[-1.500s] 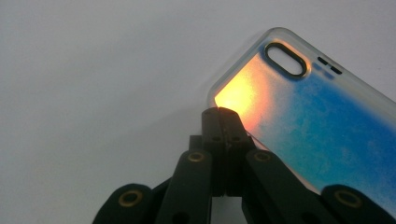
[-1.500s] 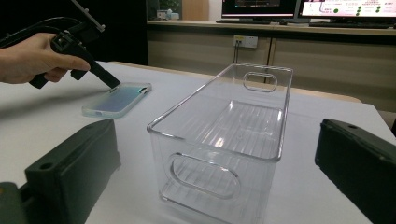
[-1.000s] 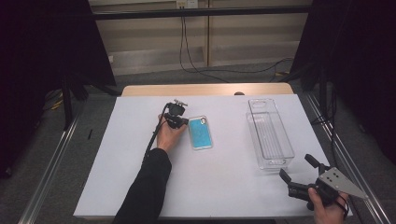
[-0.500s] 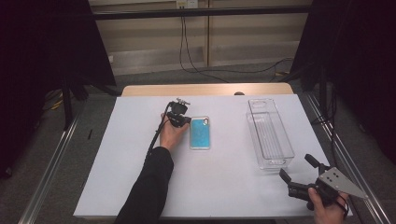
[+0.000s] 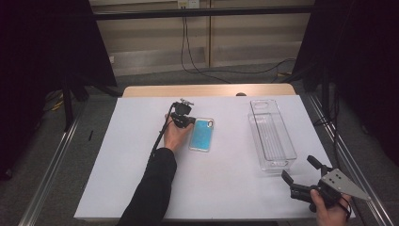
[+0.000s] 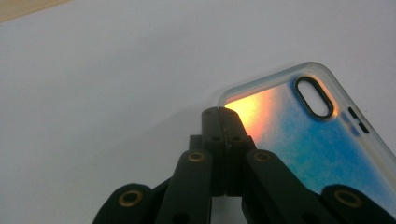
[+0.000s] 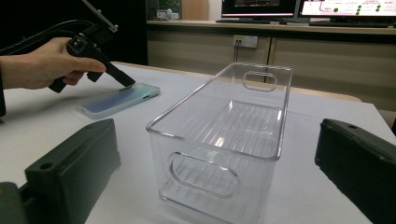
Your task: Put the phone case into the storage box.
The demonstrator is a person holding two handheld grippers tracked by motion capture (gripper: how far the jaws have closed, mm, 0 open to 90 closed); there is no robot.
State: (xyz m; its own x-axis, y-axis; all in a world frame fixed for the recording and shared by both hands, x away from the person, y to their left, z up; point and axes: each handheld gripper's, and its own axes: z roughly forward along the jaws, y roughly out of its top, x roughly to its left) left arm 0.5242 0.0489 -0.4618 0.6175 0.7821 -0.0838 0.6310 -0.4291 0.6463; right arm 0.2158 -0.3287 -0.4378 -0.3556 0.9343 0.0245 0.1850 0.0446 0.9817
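Blue phone case [image 5: 203, 134] | left tongs [image 5: 187, 121] closed, touching | right tongs [image 5: 301, 173] wide, empty | clear bin [image 5: 272, 134] apart

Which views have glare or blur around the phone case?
Left gripper view: an orange sheen washes the near corner of the phone case, and the closed fingers look soft up close. Right gripper view: highlights streak the clear bin, its own fingers blurred in the foreground. High view: even light on the table, dark surroundings.
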